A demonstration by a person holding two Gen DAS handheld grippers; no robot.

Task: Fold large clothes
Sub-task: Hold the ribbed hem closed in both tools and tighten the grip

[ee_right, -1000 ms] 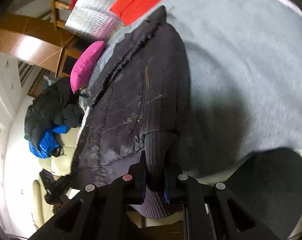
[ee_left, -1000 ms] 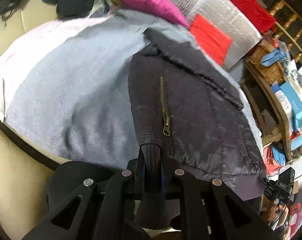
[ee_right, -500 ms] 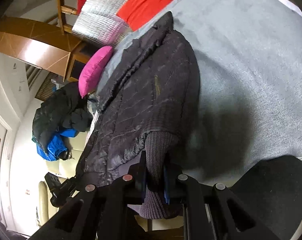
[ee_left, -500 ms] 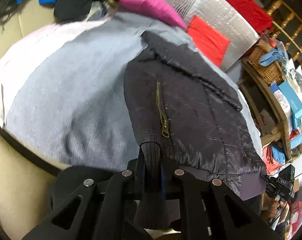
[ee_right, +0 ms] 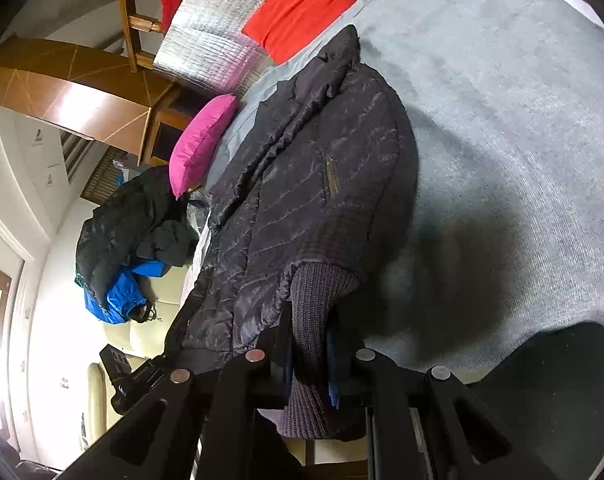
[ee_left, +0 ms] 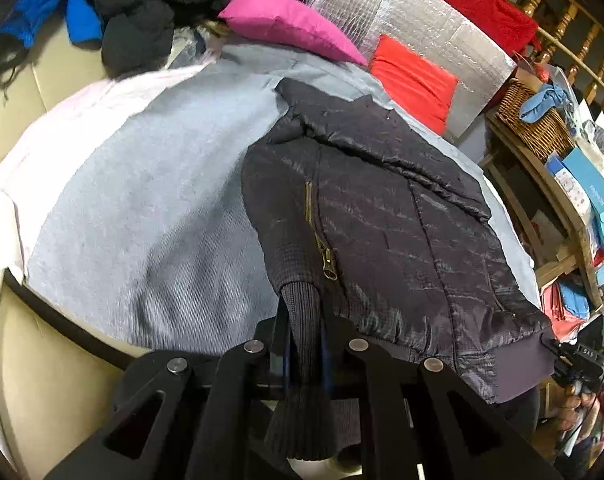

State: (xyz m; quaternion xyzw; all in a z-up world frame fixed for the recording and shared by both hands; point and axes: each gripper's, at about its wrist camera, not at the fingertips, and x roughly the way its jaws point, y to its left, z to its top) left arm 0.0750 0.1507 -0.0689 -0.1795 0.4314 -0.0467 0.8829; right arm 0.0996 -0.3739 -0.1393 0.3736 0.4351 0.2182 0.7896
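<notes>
Jacket: dark, quilted, lying flat on the grey blanket.
Left gripper: clamped on a ribbed cuff.
Right gripper: clamped on the other ribbed cuff.
Handling: likely soft, puffy, slippery shell; cuffs grip best.

Two wrist cameras, each looking down along my own fingers from close above the near edge of the bed.

My left view faces far and slightly right across the grey blanket; my right view, rolled sideways, faces the same way from the other side. Both share the dark quilted jacket, pink pillow and red cushion.
</notes>
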